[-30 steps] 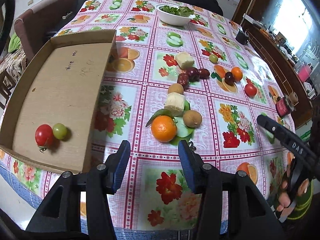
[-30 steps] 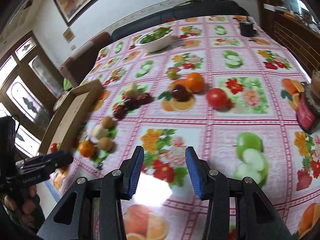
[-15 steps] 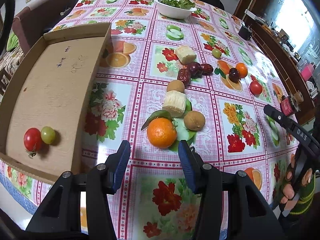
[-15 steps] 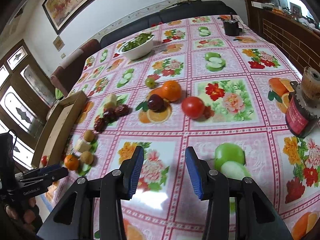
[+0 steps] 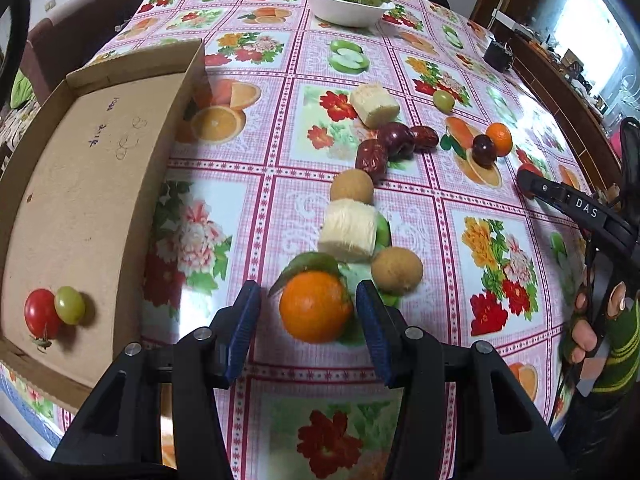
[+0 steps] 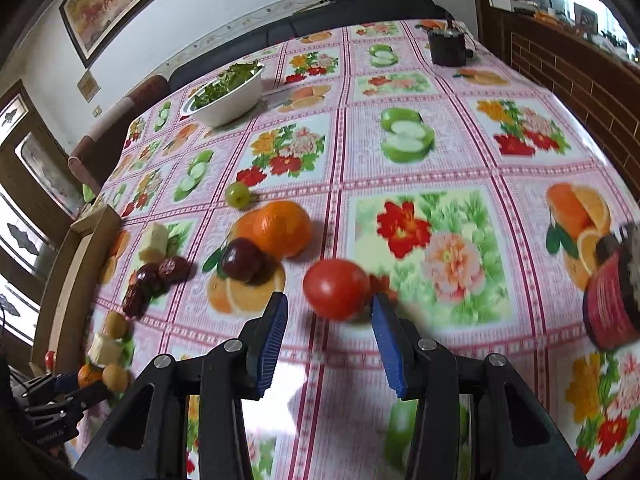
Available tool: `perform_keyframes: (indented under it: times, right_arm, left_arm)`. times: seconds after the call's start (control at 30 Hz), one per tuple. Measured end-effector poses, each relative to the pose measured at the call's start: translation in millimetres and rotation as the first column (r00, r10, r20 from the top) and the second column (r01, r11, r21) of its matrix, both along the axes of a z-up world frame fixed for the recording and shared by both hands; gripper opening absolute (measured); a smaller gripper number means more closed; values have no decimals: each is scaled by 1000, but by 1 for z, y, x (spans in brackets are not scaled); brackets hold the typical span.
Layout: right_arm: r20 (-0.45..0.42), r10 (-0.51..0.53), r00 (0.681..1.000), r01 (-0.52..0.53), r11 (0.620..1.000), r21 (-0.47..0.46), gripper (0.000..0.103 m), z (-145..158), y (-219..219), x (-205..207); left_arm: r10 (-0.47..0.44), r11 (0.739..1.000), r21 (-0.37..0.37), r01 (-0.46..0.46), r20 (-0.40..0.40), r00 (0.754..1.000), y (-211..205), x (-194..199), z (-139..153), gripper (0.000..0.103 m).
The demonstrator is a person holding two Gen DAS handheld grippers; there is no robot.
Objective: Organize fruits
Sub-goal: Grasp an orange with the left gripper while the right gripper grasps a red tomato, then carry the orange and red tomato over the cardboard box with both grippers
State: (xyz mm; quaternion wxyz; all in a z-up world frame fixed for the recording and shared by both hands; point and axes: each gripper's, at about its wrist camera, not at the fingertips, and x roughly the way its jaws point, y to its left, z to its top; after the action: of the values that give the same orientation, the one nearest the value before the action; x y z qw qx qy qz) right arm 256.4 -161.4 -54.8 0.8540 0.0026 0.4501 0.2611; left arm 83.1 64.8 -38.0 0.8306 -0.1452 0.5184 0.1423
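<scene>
An orange [image 5: 316, 306] lies on the flowered tablecloth between the blue pads of my left gripper [image 5: 307, 304], which is open, with a small gap on each side. My right gripper [image 6: 329, 302] is open too, and a red tomato [image 6: 336, 290] sits just past its tips, not touched. A cardboard tray [image 5: 92, 184] at the left holds a red tomato [image 5: 40, 314] and a green grape [image 5: 70, 305]. Beyond the orange lie two brown round fruits [image 5: 396, 270], pale sugarcane pieces [image 5: 348, 230], red dates [image 5: 372, 156], a dark plum [image 6: 242, 258] and a small orange [image 6: 284, 228].
A white bowl of greens [image 6: 228, 100] and a dark cup [image 6: 446, 46] stand at the far end. A red jar [image 6: 612, 304] is close on the right of the right gripper. A loose green grape [image 6: 238, 194] lies mid-table. A gloved hand [image 5: 600, 320] holds the right gripper.
Both grippers have moved forward and lower. The orange now sits between the left pads, and the tomato has come up to the right gripper's tips. Neither opening has changed.
</scene>
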Motion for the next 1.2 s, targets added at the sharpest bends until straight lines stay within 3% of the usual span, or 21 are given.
perform_keyframes:
  times: [0.07, 0.2, 0.57, 1.2]
  right_arm:
    - [12, 5, 1000, -5, 1000, -9, 46, -1, 3, 2]
    - [35, 11, 999, -10, 1000, -23, 36, -1, 5, -1]
    - [37, 74, 997, -76, 995, 65, 35, 21, 6, -48]
    - [70, 270, 960, -275, 959, 71, 35, 46, 63, -122]
  left_arm:
    - [-1, 1000, 15, 1, 6, 1000, -1, 1, -1, 48]
    - [-12, 1000, 20, 12, 18, 1000, -3, -1, 0, 32]
    - [26, 990, 136, -35, 68, 997, -2, -20, 28, 32]
    - [70, 973, 210, -96, 128, 989, 12, -54, 51, 32]
